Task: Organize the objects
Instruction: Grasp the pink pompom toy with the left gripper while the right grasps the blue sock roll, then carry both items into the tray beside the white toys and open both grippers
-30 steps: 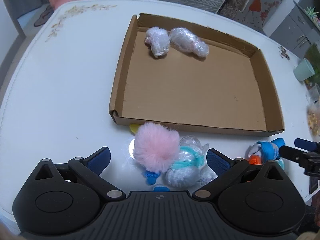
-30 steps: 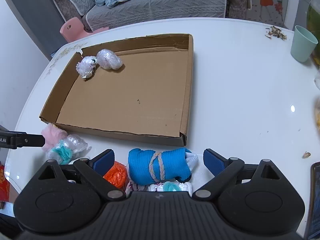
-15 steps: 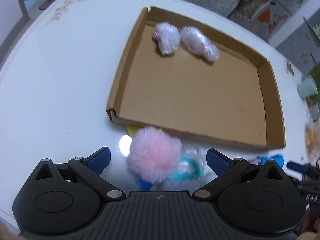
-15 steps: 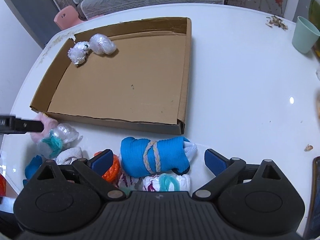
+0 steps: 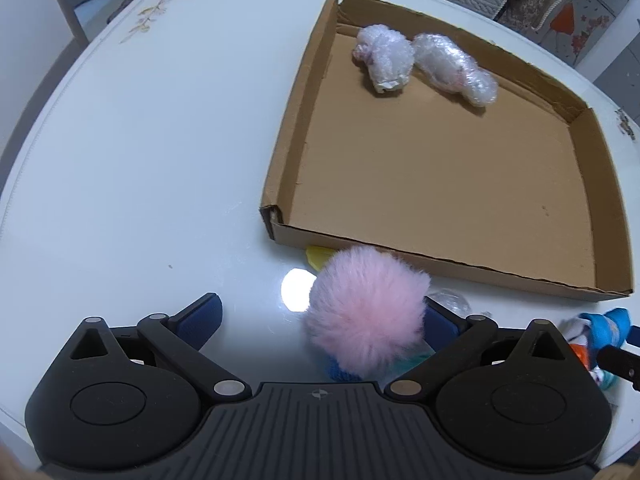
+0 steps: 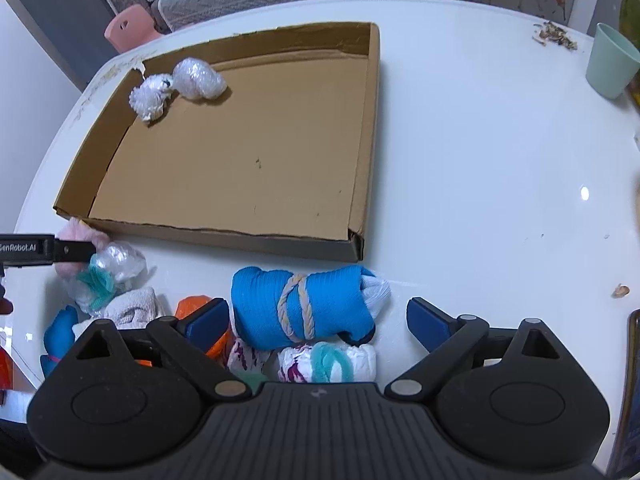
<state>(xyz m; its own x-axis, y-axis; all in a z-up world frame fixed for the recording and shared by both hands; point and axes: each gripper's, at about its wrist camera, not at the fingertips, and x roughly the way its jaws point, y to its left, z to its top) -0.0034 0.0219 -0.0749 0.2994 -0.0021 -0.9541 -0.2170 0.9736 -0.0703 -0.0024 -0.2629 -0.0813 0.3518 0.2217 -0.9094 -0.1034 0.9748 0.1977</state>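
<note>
Left wrist view: going from left to right, the left gripper (image 5: pixel 320 314) stands with its jaws wide over the white table (image 5: pixel 140 140). Its left pad is clear of everything, while the pink pom-pom (image 5: pixel 366 312) sits between the jaws, crowded toward the right pad; whether that pad touches the fur cannot be told. Beyond it lies the cardboard tray (image 5: pixel 296 152), two plastic-wrapped bundles (image 5: pixel 424 64) in its far corner.

In the right wrist view, the right gripper (image 6: pixel 318 318) is likewise spread wide, straddling the blue rolled sock (image 6: pixel 304 306). The roll's long axis runs jaw to jaw, so closing would squeeze it end to end. The tray sits straight ahead of both tools, and each has its own object nearest.
</note>
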